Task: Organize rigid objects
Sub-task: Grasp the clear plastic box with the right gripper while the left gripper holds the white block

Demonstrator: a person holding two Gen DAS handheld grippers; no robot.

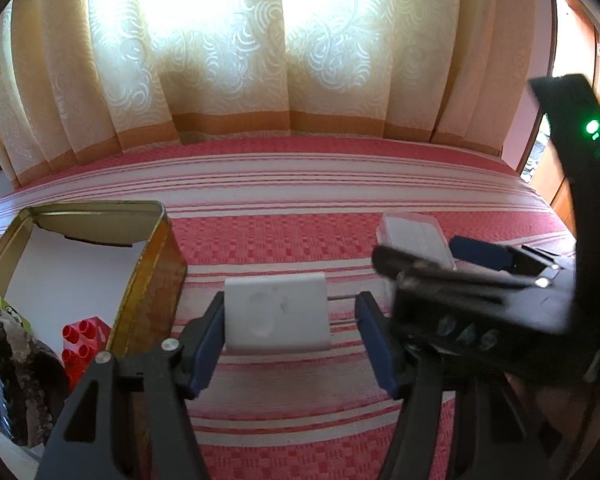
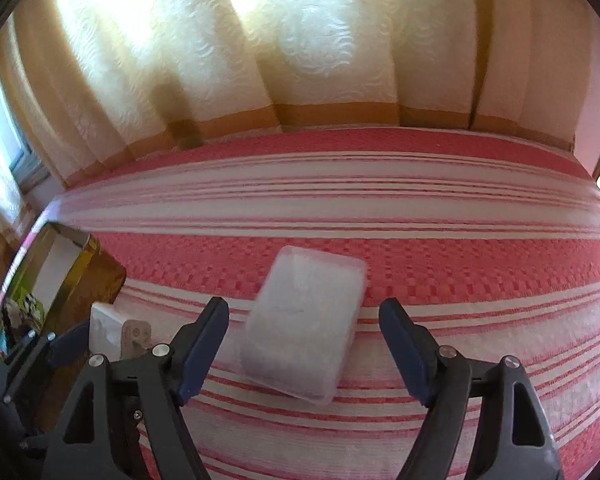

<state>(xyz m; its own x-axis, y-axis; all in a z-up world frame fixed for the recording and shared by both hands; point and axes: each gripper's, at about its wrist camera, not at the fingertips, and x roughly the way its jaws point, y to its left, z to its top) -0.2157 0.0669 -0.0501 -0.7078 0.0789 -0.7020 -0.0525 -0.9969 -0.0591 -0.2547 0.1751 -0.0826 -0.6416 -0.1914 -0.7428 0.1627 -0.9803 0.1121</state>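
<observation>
Working over a bed with a red and white striped cover, no bench in sight. Holding the left claw released, jaws spread to either side of a white charger block that lies flat on the cover. Left pad close against the block's edge, touching or not impossible to tell; right pad clearly apart, with the block's metal prongs pointing toward it. Probably bracketing the block so as to close across its flat sides.

Keeping the right claw released too, straddling a translucent plastic case lying skewed on the stripes, neither pad in contact. Blurred, so likely in motion.

Standing open just left of the block: a gold tin, already housing a red toy brick and other pieces. Most likely the destination for both loose items, kept close for a short carry.
</observation>
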